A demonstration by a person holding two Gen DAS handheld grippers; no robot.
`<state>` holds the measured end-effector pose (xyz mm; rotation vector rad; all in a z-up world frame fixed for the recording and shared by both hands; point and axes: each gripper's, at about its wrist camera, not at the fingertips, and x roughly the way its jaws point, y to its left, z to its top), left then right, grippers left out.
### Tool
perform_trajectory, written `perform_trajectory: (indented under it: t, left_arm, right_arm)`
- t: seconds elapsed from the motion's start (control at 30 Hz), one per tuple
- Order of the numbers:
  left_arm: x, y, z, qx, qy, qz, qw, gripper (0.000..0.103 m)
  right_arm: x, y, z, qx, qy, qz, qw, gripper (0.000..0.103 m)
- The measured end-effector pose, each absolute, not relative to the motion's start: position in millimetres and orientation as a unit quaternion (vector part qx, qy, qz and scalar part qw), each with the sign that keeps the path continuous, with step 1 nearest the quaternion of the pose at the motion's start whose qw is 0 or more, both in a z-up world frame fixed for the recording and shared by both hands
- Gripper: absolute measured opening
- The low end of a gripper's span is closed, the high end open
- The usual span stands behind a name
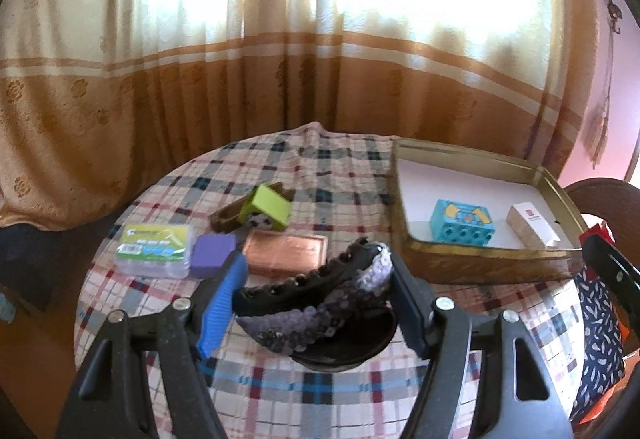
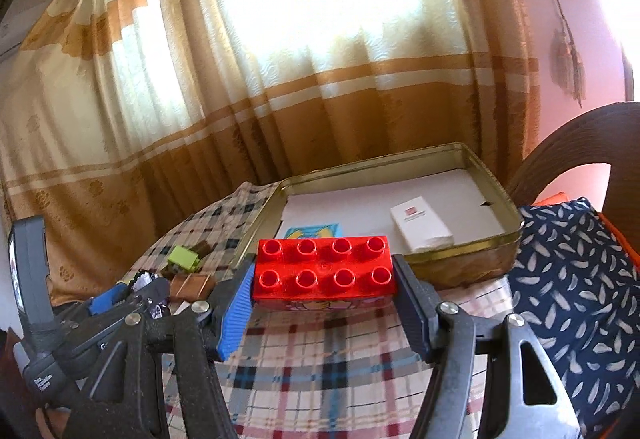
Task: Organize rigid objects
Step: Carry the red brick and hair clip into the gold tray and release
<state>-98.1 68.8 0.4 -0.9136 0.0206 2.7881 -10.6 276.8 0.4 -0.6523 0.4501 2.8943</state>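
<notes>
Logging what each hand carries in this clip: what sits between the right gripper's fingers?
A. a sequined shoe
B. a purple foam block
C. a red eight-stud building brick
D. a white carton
C: in the right wrist view the right gripper has its pads pressed on both ends of the red eight-stud building brick, while the white carton lies in the gold tin tray behind it.

Tin tray (image 2: 460, 259) holds free room behind white box (image 2: 422, 225).

The right hand-held gripper (image 2: 322, 275) clamps a red brick (image 2: 324, 271) before the tin tray (image 2: 460, 255).
</notes>
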Motion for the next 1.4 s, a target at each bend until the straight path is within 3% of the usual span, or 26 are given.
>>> perform_trajectory:
  t: [0.67,1.4]
  left_arm:
    - [-123.7,152.0,24.7,-0.294,0.025,0.939,0.176,0.070]
    - [-166.6,268.4,-17.4,-0.358,0.094,0.906,0.204,0.070]
  right_arm:
    - [-25.1,352.6,26.7,-0.179,0.148,0.960,0.154,0.066]
    - [-100.4,411.7,-12.4,-0.256,0.151,0.937,0.182,0.067]
